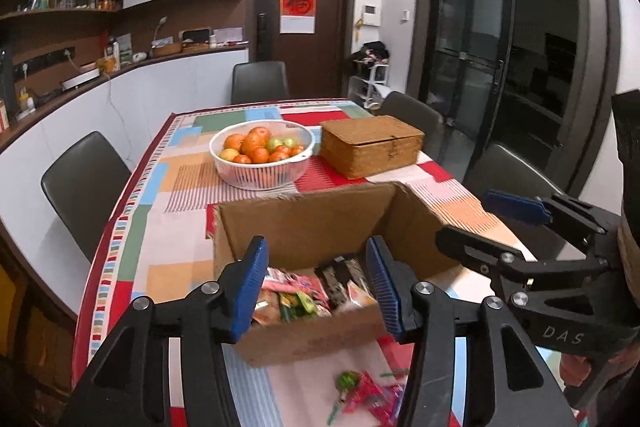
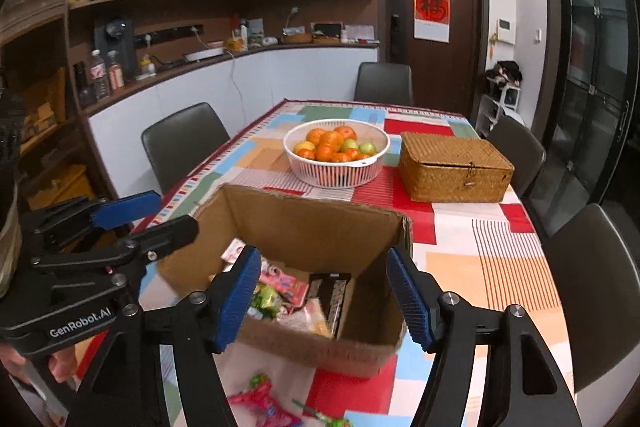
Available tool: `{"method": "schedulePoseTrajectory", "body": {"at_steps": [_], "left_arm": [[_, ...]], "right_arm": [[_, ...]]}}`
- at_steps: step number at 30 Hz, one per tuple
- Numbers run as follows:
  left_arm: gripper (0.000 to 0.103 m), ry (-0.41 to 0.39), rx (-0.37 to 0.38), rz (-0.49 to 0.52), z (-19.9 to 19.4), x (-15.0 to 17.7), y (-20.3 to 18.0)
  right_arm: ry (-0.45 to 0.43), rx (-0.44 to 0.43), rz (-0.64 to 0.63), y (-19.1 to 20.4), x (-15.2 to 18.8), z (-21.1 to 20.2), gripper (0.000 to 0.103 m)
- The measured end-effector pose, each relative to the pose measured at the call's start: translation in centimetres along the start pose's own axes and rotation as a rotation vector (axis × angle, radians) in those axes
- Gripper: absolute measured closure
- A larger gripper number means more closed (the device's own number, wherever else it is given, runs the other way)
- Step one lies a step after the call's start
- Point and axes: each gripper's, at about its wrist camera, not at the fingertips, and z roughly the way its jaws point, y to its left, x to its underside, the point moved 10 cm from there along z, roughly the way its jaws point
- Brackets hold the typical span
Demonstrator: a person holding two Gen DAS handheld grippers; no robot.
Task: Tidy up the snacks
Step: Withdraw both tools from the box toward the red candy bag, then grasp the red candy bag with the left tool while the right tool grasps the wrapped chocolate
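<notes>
Snacks [image 1: 320, 291] fill the cardboard box [image 1: 304, 219]; loose ones [image 1: 368, 391] lie before it.
Left claw [image 1: 318, 287] and right claw [image 2: 324, 297] hover spread, empty, probably between pickups.

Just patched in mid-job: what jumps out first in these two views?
The open cardboard box of mixed snack packets sits dead ahead, between both open grippers. Behind it stand a white basket of oranges and a closed wicker box; loose wrapped snacks lie on the tablecloth nearest the cameras.

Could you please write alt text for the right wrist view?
The open right tool hovers empty over a cardboard box of snack packets on a patchwork tablecloth, loose snacks nearer. Behind sit a fruit basket and wicker box.
</notes>
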Motion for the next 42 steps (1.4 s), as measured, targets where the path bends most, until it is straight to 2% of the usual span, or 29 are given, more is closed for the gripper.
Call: {"method": "schedulePoseTrajectory", "body": {"at_steps": [3,8,16,23,28,32,42], "left_arm": [[0.049,0.002,0.02,0.005,-1.2,1.1,-1.1],[0.049,0.017,0.041,0.019,-2.3,3.3,-2.5],[0.047,0.088,0.081,0.054,-2.3,8.0,-4.3],[0.047,0.163,0.104,0.07,-1.0,11.9,-4.8],[0.047,0.204,0.126,0.12,0.5,14.0,-4.8],[0.047,0.269,0.154,0.137,2.6,15.7,-4.8],[0.047,0.332,0.195,0.161,5.5,18.2,-5.5]], "right_arm": [[-0.019,-0.008,-0.002,0.3,0.8,-1.7,0.037],[-0.024,-0.005,0.002,0.3,2.8,-3.6,0.037],[0.039,-0.01,0.015,-0.1,7.3,-4.2,0.037],[0.135,-0.009,0.028,0.0,11.9,-3.0,0.037],[0.209,-0.008,0.037,0.1,15.0,-1.7,0.037],[0.267,-0.003,0.042,0.2,17.1,-0.6,0.037],[0.352,-0.005,0.08,-0.3,19.9,1.9,0.038]]}}
